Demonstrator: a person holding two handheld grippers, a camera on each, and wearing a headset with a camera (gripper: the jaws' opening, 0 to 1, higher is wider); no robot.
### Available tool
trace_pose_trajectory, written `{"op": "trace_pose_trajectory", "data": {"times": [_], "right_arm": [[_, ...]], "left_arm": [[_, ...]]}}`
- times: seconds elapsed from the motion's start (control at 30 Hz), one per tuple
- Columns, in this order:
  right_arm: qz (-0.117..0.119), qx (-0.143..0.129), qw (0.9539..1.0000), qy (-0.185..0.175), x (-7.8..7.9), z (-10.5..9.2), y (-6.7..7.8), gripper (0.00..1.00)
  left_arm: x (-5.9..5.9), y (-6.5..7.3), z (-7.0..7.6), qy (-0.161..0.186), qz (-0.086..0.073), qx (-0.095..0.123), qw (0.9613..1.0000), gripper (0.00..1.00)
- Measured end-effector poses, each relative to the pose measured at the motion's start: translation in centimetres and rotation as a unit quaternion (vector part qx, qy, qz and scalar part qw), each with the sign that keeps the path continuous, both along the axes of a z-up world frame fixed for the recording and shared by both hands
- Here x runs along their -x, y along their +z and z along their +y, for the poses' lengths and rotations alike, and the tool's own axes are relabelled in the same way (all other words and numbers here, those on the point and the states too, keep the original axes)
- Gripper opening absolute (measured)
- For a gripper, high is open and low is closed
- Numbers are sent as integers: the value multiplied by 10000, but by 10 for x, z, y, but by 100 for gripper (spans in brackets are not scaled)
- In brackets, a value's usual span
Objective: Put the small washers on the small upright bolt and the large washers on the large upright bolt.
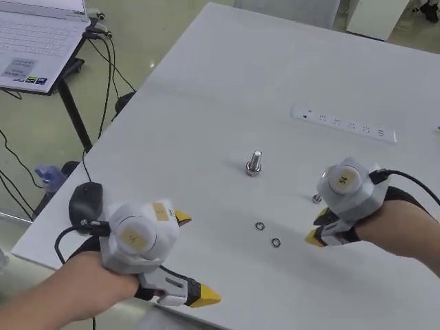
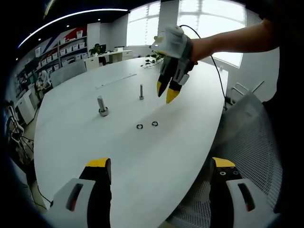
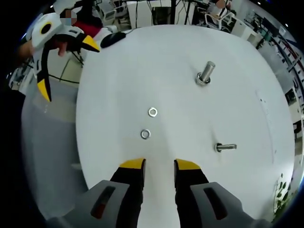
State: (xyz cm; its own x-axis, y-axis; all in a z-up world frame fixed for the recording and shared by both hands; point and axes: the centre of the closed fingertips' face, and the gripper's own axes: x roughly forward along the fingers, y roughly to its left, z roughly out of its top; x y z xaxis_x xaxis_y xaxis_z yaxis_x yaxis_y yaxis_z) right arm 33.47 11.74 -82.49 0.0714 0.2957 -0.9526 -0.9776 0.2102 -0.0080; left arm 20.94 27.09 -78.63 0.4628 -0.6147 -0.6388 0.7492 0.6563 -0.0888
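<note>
The large bolt [image 1: 254, 163] stands upright mid-table with a ring round its foot; I cannot tell whether that is a washer or the bolt's own head. The small bolt [image 2: 141, 91] stands upright to its right, partly hidden in the head view by the right gripper [image 3: 159, 164]. 2 washers [image 1: 260, 225] lie flat on the white table [image 1: 206, 103], near each other, on neither of the 2 bolts.

The right gripper's jaws stand a narrow gap apart, holding nothing, pointed toward the washers. The left gripper [image 2: 160, 162] hangs over the table's near edge, jaws spread wide, empty.

1 power strip [image 1: 344, 124] lies beyond the bolts. 1 mouse [image 1: 86, 201] sits at the left edge. 1 laptop [image 1: 34, 41] rests on a separate stand.
</note>
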Motion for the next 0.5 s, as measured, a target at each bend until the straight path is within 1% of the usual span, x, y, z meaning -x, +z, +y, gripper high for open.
{"op": "trace_pose_trajectory", "data": {"times": [0.07,0.1,0.27,0.3,0.33,0.4,0.5], "right_arm": [[11,-17,10000,45,3,4,-2,25],[62,-49,10000,26,6,6,-5,25],[141,-115,9998,104,15,14,-16,25],[172,-141,9997,96,15,16,-18,25],[172,-115,9998,51,15,16,-20,25],[131,-152,9998,49,14,18,-22,25],[146,-194,9997,2,14,23,-25,25]], "left_arm": [[1,1,-1,-3,0,-6,10000,85],[1,1,-2,-9,-16,-8,10000,85],[2,2,-2,-3,-30,-25,10000,85],[3,2,-2,-1,-33,-29,10000,85],[3,3,-2,2,-41,-33,10000,85],[3,3,-1,13,-46,-37,10000,85],[4,3,1,68,-38,-17,10000,84]]}}
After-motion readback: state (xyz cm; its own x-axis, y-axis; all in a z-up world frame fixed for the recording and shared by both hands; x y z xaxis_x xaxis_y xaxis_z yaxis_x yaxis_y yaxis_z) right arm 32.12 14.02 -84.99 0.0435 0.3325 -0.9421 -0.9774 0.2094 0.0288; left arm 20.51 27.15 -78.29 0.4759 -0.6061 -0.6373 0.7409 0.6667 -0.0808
